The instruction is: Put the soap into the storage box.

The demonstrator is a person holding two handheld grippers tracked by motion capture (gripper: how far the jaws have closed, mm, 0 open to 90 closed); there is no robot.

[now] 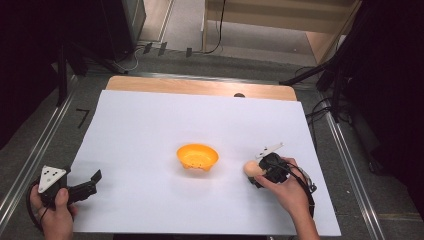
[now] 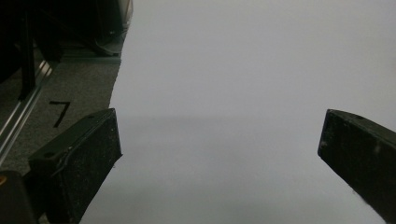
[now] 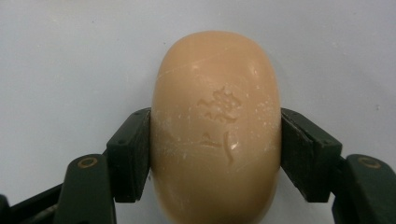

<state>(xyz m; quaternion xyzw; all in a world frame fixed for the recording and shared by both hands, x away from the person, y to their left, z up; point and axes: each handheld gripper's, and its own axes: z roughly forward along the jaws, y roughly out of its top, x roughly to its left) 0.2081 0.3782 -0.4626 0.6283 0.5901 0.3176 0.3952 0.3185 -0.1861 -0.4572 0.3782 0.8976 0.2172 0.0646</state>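
A tan oval bar of soap (image 3: 217, 126) with a stamped mark lies on the white sheet, and both pads of my right gripper (image 3: 215, 149) press on its long sides. From above, the soap (image 1: 251, 168) sits right of an orange perforated soap dish (image 1: 197, 157), with the right gripper (image 1: 257, 172) pointing left from a hand at the lower right. My left gripper (image 1: 95, 181) rests at the sheet's lower left corner in the other hand. Its jaws (image 2: 219, 149) stand wide apart over bare white paper, nothing between them.
The white sheet (image 1: 150, 130) covers most of a wooden table (image 1: 200, 86). A grey surface with metal rails (image 1: 30, 160) borders it on both sides. A black "7" mark (image 2: 60, 113) lies on the grey surface left of the sheet. Dark stands and cables stand behind.
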